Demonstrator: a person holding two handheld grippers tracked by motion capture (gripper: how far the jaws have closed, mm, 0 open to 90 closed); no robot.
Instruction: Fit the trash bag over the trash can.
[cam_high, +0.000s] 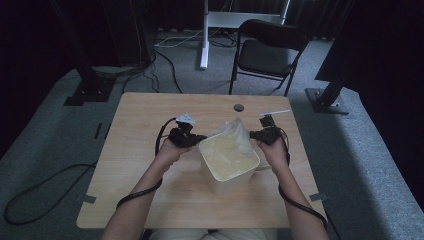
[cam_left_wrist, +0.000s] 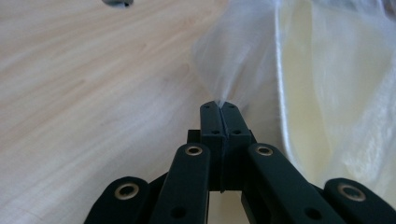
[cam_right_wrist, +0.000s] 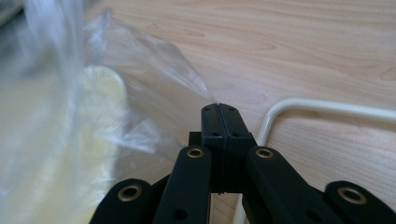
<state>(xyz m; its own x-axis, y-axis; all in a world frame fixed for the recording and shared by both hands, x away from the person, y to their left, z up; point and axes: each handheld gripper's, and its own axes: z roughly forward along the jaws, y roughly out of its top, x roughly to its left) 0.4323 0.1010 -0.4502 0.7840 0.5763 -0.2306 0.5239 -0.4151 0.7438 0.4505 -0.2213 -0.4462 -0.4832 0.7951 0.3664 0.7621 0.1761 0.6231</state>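
Observation:
A cream plastic bin stands in the middle of the wooden table. A clear plastic bag rises out of it as a liner. My left gripper is at the bin's left and is shut on the bag's edge, which fans out from the closed jaws as thin film. My right gripper is at the bin's right and is also shut on the bag's edge. Stretched film runs from it toward the bin's rim. The bin's white wire handle lies on the table beside the right jaws.
A round grey grommet is set in the table's far side. Behind the table stand a black folding chair and a white desk leg. Black stand bases and cables lie on the grey carpet.

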